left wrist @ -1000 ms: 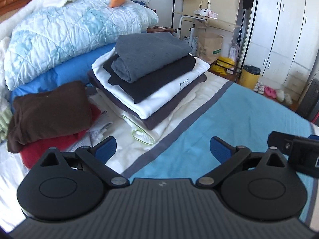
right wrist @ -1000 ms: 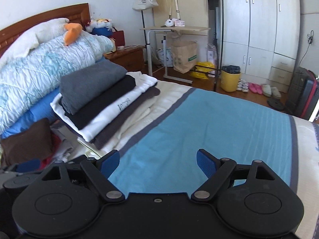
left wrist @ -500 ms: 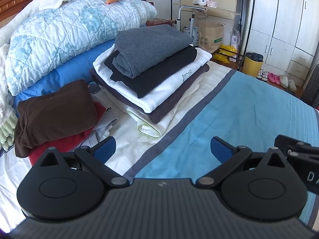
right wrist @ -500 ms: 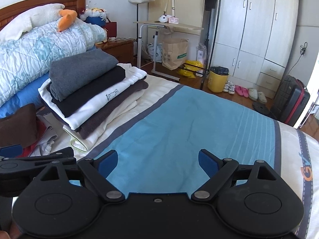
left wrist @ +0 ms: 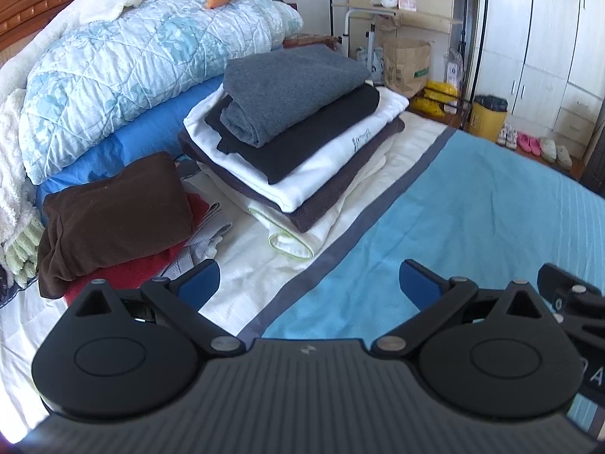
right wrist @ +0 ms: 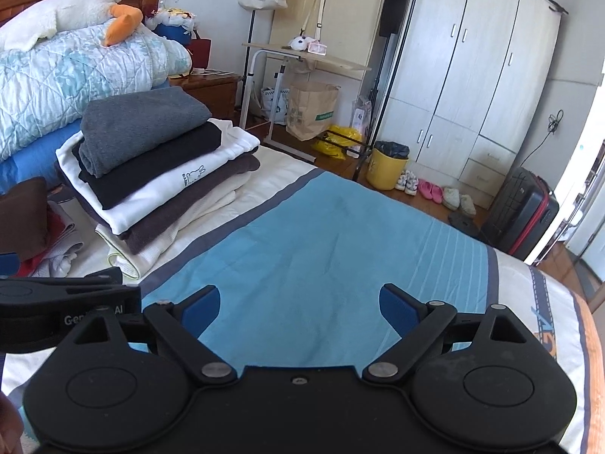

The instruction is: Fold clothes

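While both grippers gape empty, folded stack point(left wrist: 298, 140) on bed point(left wrist: 472, 219).

Grey sweater point(left wrist: 291, 87) over black, white, dark grey garments; brown garment point(left wrist: 113, 219); blue bedspread point(right wrist: 321, 249), grey-striped.

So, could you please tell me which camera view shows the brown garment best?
The left wrist view: the brown garment shows whole, lying on a red cloth. The right wrist view catches only part of it at the left edge.

Sunlit bdrm w/ white wardrobe point(right wrist: 472, 87), bed point(right wrist: 321, 234)
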A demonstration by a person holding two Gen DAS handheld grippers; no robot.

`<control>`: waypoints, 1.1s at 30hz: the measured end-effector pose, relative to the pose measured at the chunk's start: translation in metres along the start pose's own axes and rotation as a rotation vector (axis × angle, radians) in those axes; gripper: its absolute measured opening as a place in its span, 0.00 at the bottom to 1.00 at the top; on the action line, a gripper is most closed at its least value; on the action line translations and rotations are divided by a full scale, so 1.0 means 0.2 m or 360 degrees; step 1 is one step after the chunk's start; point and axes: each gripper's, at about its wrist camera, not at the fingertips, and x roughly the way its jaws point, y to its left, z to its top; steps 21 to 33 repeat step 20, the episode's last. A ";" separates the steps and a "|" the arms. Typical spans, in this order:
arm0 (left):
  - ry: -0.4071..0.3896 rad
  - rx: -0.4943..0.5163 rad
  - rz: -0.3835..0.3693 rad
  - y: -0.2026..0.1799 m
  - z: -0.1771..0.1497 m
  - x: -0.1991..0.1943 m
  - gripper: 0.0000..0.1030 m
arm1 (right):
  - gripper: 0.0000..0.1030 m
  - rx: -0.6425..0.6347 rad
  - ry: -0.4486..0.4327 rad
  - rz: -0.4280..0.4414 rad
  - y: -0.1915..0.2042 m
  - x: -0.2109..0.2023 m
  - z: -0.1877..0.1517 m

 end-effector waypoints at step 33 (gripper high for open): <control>-0.0077 0.0007 0.0072 -0.01 0.00 -0.07 1.00 | 0.91 0.0009 -0.0021 0.0001 0.01 -0.05 0.02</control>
